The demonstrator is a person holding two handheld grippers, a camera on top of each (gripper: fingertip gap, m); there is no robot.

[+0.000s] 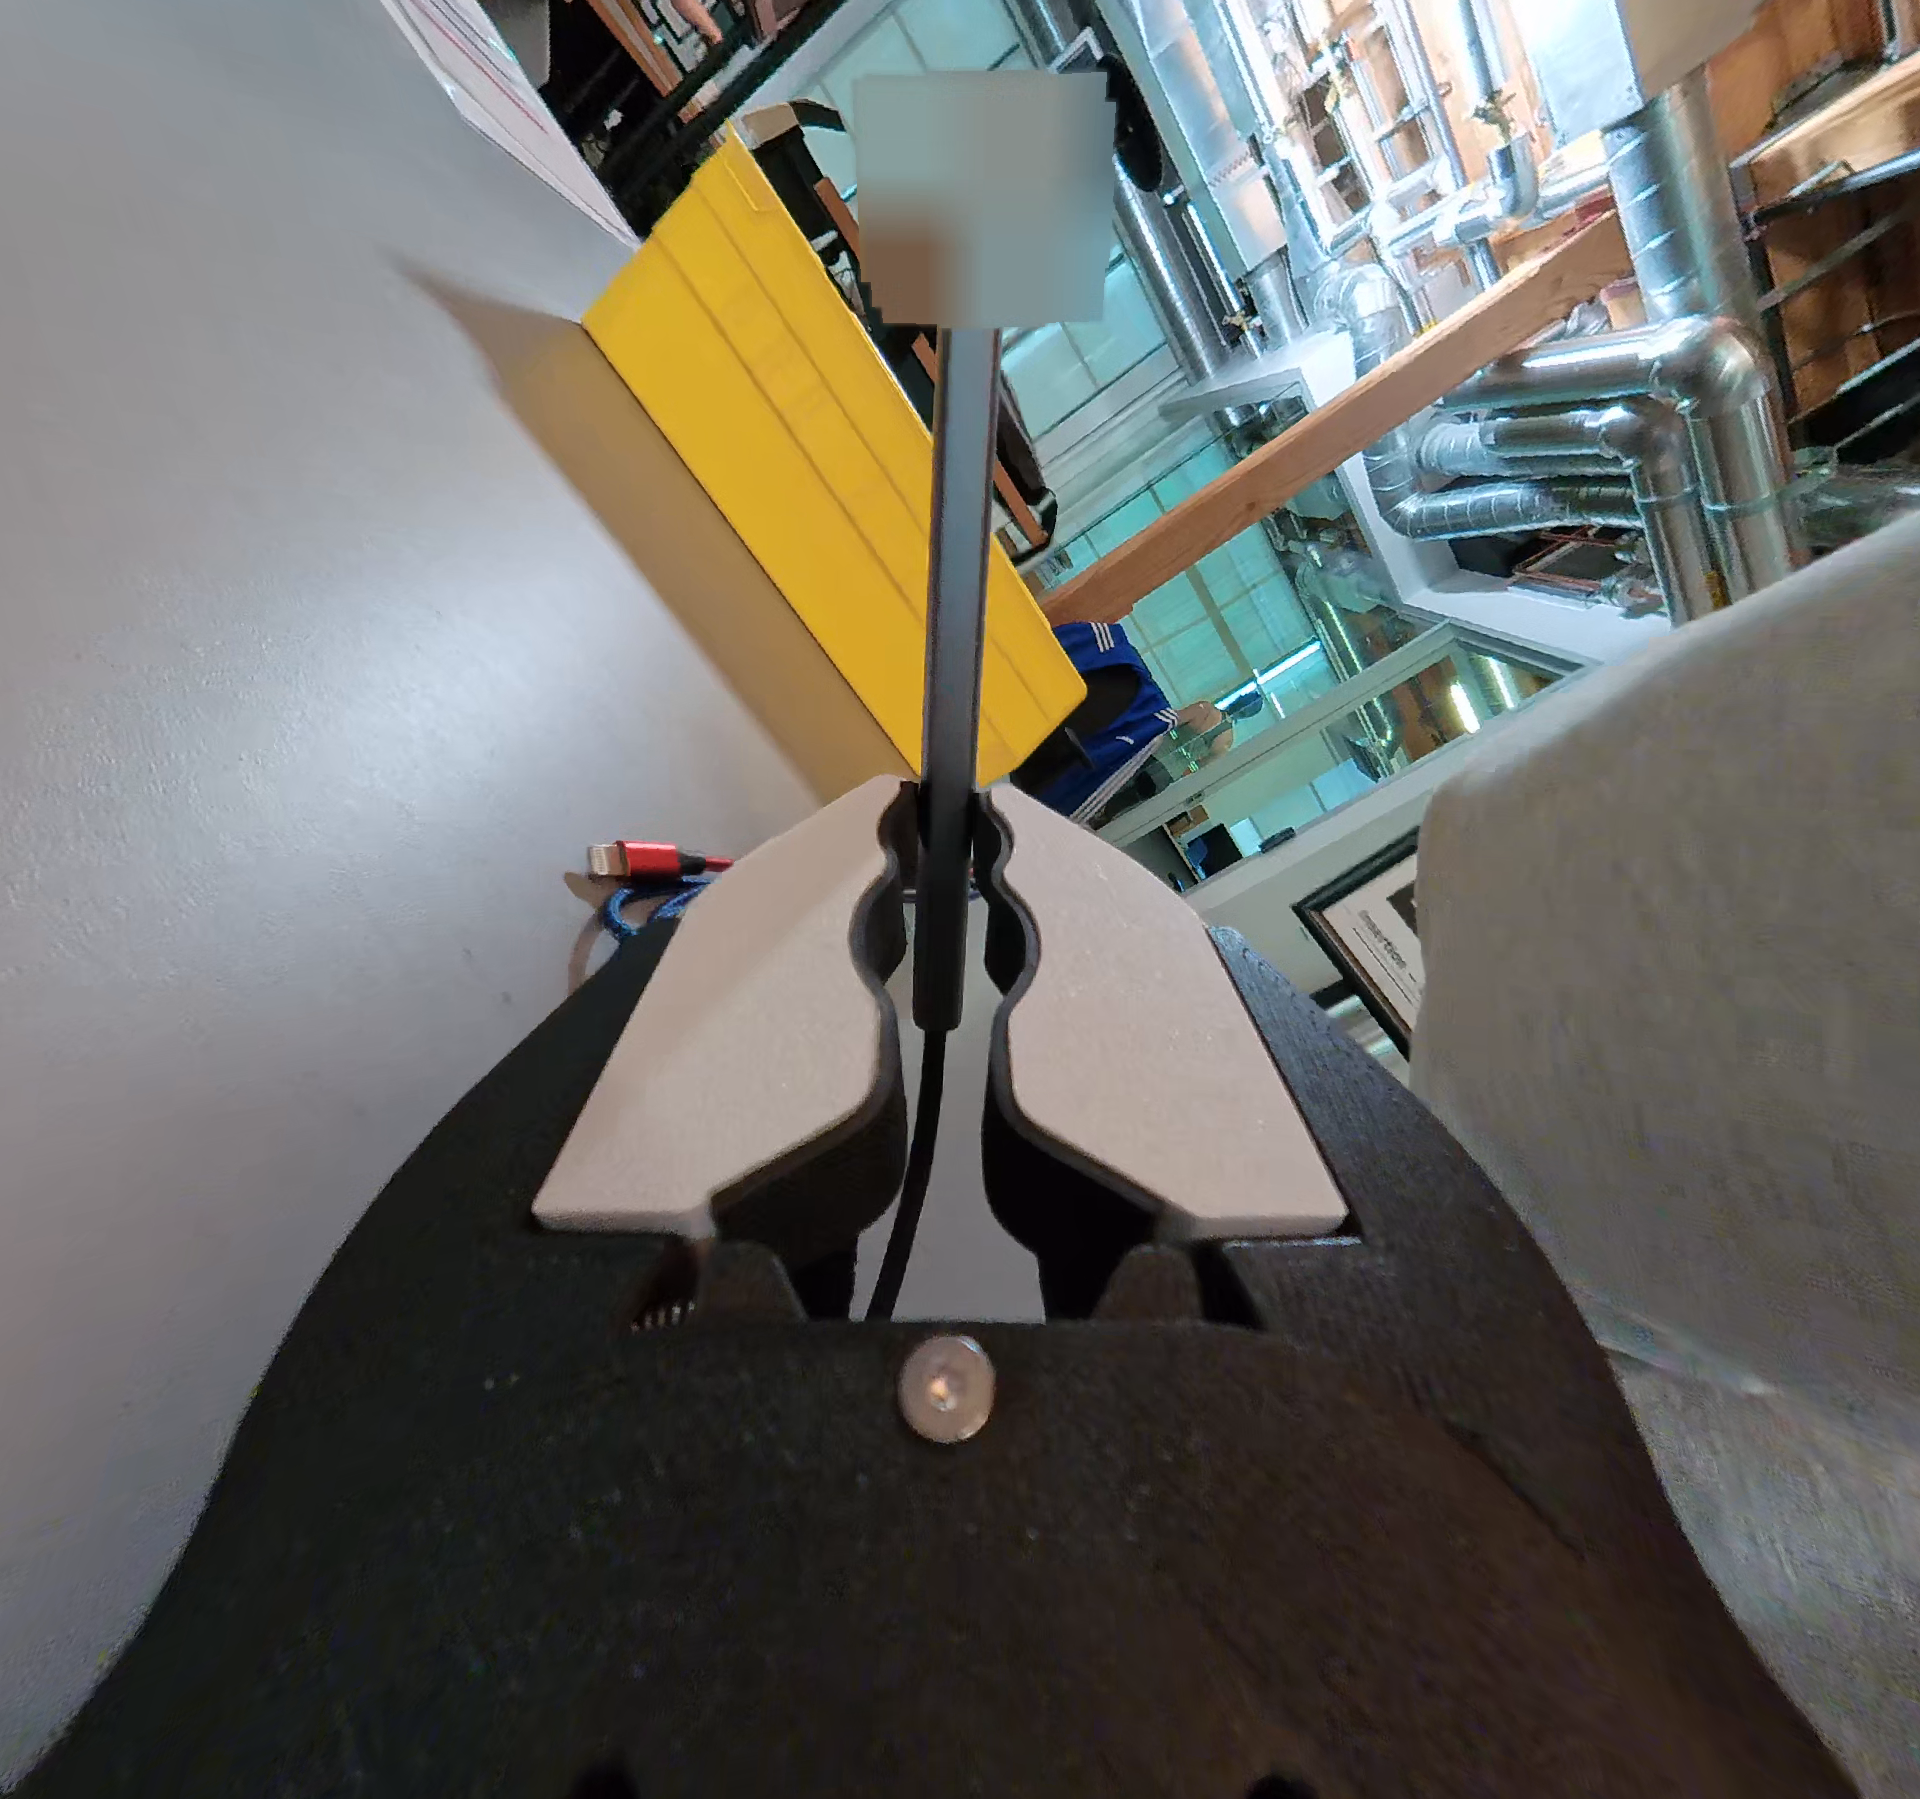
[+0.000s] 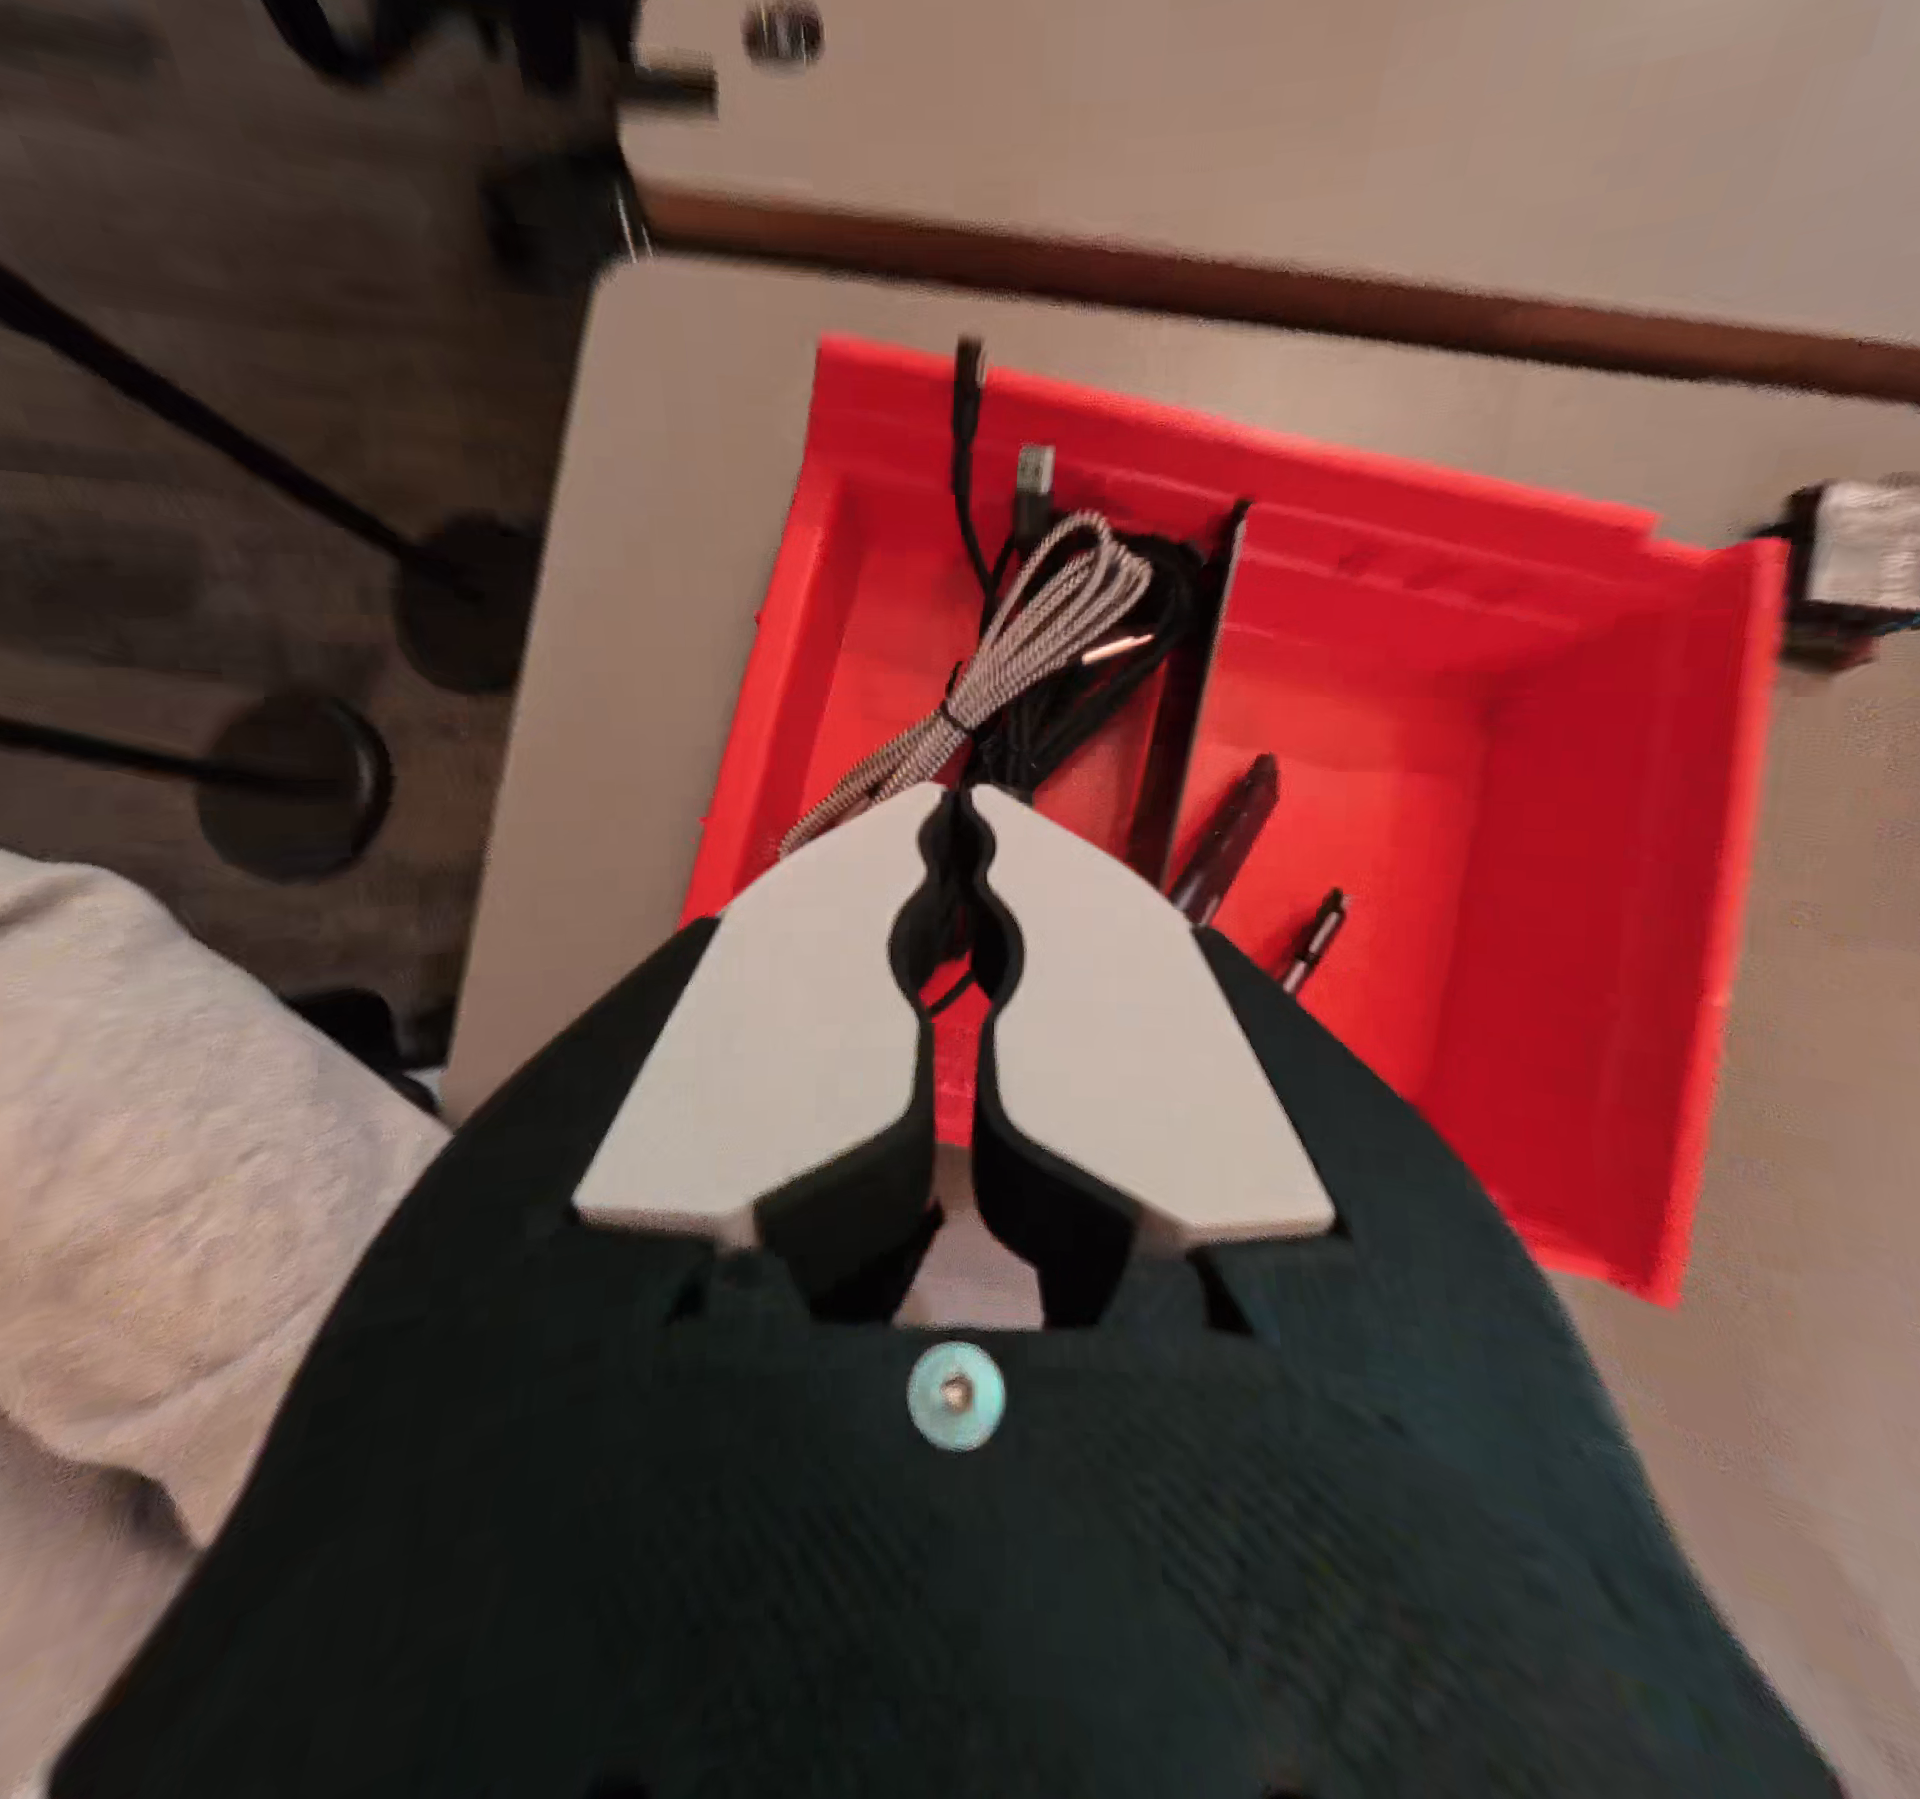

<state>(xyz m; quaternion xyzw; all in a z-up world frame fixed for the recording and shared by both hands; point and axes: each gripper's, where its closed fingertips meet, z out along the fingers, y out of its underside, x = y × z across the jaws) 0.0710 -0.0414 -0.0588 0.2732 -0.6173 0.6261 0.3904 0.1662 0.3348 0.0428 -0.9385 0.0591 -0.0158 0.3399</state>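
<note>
My left gripper (image 1: 943, 799) is shut on a long dark grey bar (image 1: 958, 554) that sticks out forward from the fingertips. A thin black cable (image 1: 914, 1178) trails back from the bar between the fingers. A yellow bin (image 1: 831, 461) stands behind it on the white table (image 1: 260, 606). My right gripper (image 2: 961, 793) is shut, with a thin black cable (image 2: 951, 986) running between its fingers. It hangs over the left compartment of a red bin (image 2: 1558, 814), which holds a braided grey-white cable bundle (image 2: 1039, 627) and black cables. The right wrist view is blurred.
Red and blue cables (image 1: 655, 866) lie on the table left of my left gripper. Two dark pen-like items (image 2: 1236, 824) lie in the red bin's right compartment. Round stand bases (image 2: 291, 783) sit on the floor beyond the table edge. A grey sleeve (image 1: 1683, 1022) is close on the right. My hands' fingertips stand some 40 cm from each other.
</note>
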